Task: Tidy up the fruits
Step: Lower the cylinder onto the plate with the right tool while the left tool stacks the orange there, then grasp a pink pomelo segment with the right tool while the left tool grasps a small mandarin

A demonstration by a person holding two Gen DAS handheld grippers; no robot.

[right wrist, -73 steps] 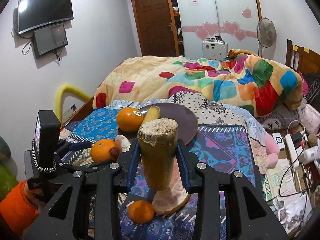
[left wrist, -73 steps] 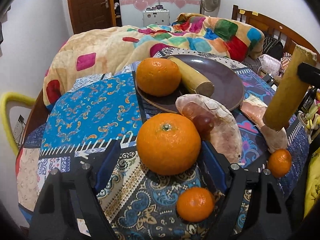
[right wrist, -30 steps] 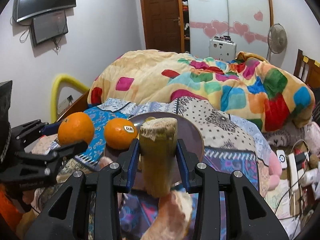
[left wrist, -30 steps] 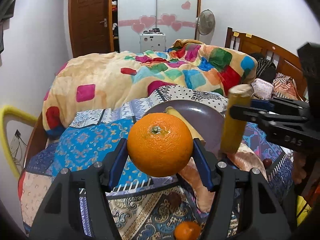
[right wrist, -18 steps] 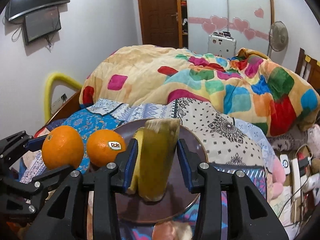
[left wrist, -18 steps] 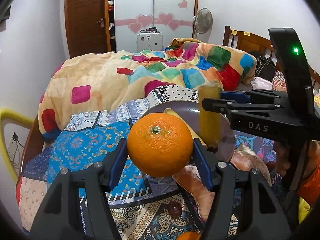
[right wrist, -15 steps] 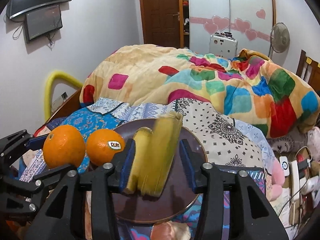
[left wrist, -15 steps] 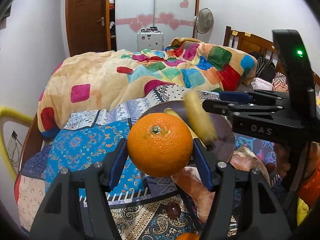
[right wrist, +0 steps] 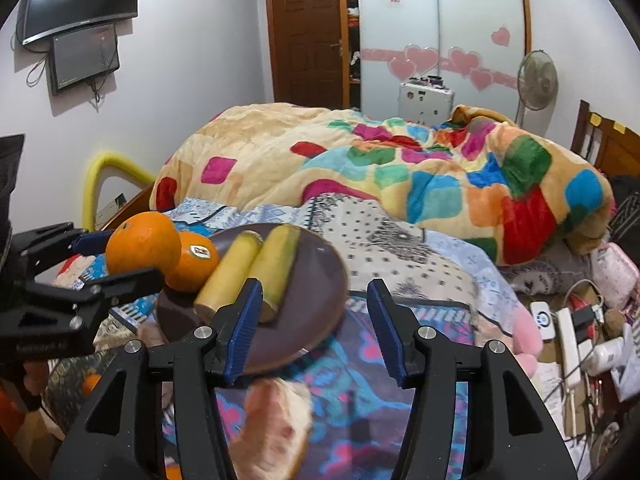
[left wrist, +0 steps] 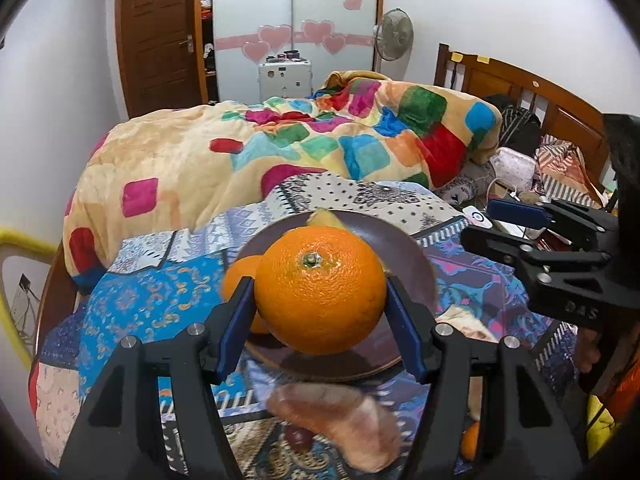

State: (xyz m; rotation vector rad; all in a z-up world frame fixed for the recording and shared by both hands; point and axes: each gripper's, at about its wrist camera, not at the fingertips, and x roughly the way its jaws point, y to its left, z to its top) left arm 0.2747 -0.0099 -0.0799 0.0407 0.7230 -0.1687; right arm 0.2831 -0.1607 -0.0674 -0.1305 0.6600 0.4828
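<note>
My left gripper (left wrist: 320, 316) is shut on a large orange (left wrist: 320, 290) and holds it above the near edge of the brown plate (left wrist: 416, 256). The same orange (right wrist: 142, 246) shows in the right wrist view, just left of the plate (right wrist: 320, 280). On the plate lie a second orange with a sticker (right wrist: 196, 262) and two yellow sugarcane pieces (right wrist: 230, 274) (right wrist: 278, 264) side by side. My right gripper (right wrist: 316, 326) is open and empty, just in front of the plate.
Pomelo peel pieces (left wrist: 340, 416) (right wrist: 280, 436) lie on the patterned cloth in front of the plate. A small tangerine (left wrist: 470, 440) and a dark grape (left wrist: 298, 434) lie near them. A colourful blanket (right wrist: 400, 160) covers the bed behind. Cables and clutter (right wrist: 580, 328) sit at the right.
My right gripper let go of the sugarcane piece, which now lies on the plate beside the other, and its jaws opened. My left gripper carried the orange forward over the plate's near edge.
</note>
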